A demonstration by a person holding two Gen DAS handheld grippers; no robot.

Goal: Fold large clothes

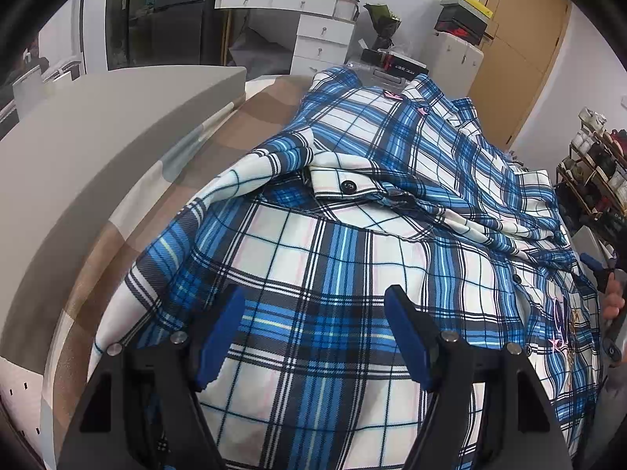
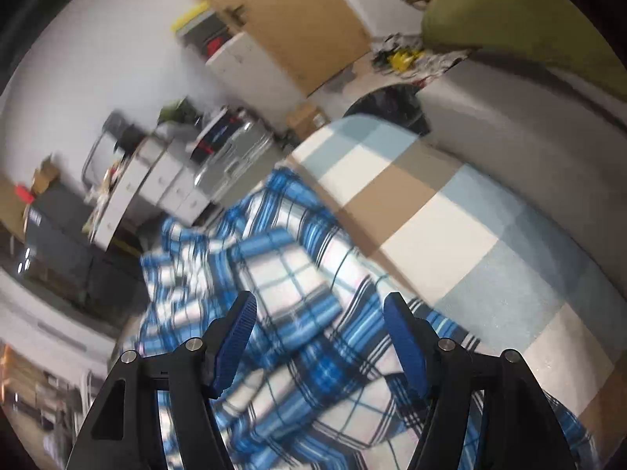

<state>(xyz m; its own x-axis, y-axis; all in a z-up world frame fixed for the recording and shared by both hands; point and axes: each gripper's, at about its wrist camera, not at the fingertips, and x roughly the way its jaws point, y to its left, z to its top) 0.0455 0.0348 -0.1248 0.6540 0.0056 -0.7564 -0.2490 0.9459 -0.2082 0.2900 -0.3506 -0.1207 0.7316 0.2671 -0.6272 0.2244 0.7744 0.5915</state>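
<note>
Grey padded headboard [image 1: 78, 149], smooth and curved, at far left. Beside it checked bedcover [image 1: 250, 117]: soft tan, pale-blue, white squares. Blue-white plaid shirt [image 1: 352, 235], woven and rumpled, spread over bedcover; sleeve cuff with black button [image 1: 348, 186] folded across middle. Left gripper [image 1: 313, 333] above shirt's lower panel, blue ribbed pads wide apart, nothing between them. Right gripper [image 2: 319, 337] tilted over bunched shirt [image 2: 282, 293], view blurred; jaws apart, gripping nothing. Hand [image 1: 613, 299] at right edge.
</note>
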